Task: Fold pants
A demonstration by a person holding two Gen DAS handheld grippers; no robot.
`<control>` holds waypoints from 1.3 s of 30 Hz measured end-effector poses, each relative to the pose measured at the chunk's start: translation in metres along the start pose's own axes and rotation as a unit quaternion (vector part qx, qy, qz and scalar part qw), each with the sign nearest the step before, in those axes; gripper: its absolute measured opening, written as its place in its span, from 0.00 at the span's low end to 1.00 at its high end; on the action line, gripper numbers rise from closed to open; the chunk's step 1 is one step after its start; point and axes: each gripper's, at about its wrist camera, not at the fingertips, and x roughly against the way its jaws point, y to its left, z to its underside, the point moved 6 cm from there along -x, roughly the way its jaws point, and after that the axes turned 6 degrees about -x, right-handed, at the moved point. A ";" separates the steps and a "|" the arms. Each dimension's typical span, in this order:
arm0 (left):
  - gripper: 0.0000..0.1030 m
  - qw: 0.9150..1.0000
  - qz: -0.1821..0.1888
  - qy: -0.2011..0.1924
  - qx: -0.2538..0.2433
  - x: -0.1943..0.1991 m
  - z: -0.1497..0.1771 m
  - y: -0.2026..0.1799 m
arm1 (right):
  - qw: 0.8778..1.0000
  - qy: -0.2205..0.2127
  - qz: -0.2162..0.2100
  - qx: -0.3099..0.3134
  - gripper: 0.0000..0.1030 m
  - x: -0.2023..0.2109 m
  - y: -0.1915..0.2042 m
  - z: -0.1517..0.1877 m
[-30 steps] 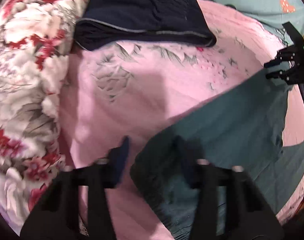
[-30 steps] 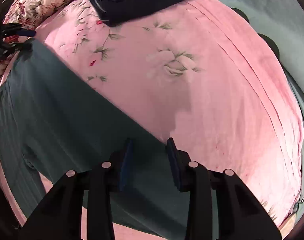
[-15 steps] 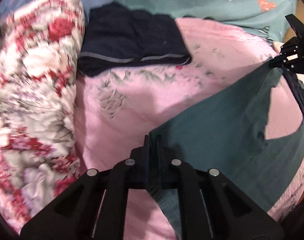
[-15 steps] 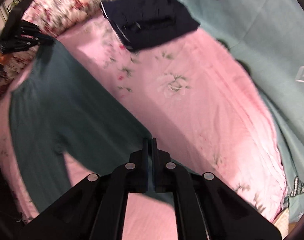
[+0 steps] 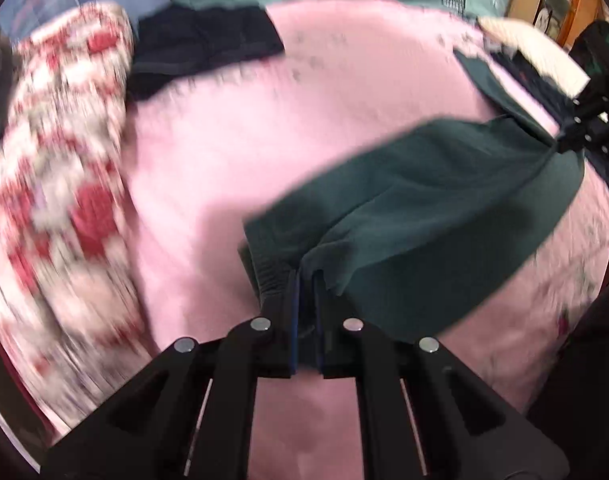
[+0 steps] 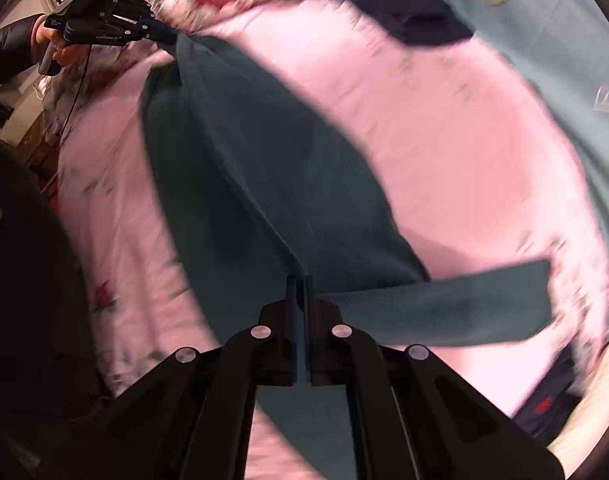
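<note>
A pink flower-printed bedsheet (image 5: 232, 168) covers the bed. A thick red-and-white floral quilt (image 5: 52, 184) is bunched along its edge, with a folded dark navy garment (image 5: 200, 44) just beside it. Behind lies a teal blanket with orange prints (image 6: 544, 40).

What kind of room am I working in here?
Most likely a bedroom: the pants hang over a bed with a pink sheet, a floral quilt bunched at one side, and folded dark clothes stacked nearby.

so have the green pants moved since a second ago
Yes. The green pants, flat on the pink sheet before, are now lifted off it, pinched by both grippers and further from the navy clothes.
</note>
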 end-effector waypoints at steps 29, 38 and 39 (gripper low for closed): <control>0.54 0.994 -0.031 -0.056 0.085 0.040 0.039 -0.019 | 0.931 -0.117 0.010 -0.345 0.46 0.000 0.019 0.038; 0.51 0.994 0.017 -0.013 0.106 -0.044 0.018 -0.056 | 0.935 -0.017 0.073 -0.345 0.34 -0.056 0.019 0.071; 0.52 0.995 0.010 -0.020 0.098 -0.042 0.025 -0.060 | 0.935 -0.012 0.073 -0.348 0.34 -0.054 0.020 0.082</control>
